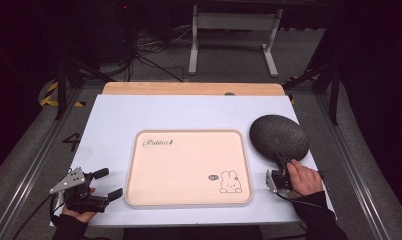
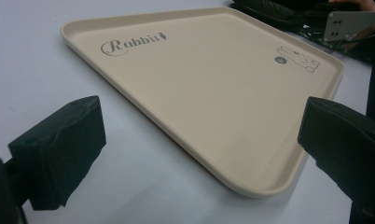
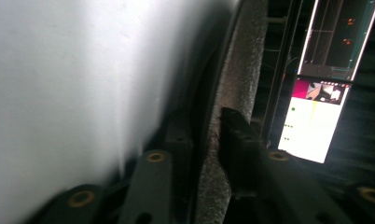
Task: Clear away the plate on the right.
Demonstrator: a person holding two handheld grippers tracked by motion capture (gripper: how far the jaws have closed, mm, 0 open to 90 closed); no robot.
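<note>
A dark grey speckled plate point(image 1: 279, 136) lies on the white table point(image 1: 114, 120) at the right, just beside a beige tray point(image 1: 189, 165) printed with "Rabbit" and a small rabbit drawing. My right gripper point(image 1: 281, 161) reaches the plate's near rim from below. In the right gripper view its jaws point(image 3: 209, 135) stand on either side of the speckled rim point(image 3: 244, 70) and pinch it. My left gripper point(image 1: 111, 182) rests at the tray's near left corner, open. In the left gripper view point(image 2: 199, 135) its jaws stand wide apart with the bare tray point(image 2: 199, 70) beyond them.
A wooden board point(image 1: 189, 88) runs along the table's far edge. Beyond it stand a white metal frame point(image 1: 234, 30) and cables on the floor. Metal rails flank the table. A lit screen point(image 3: 311, 121) glows past the plate in the right gripper view.
</note>
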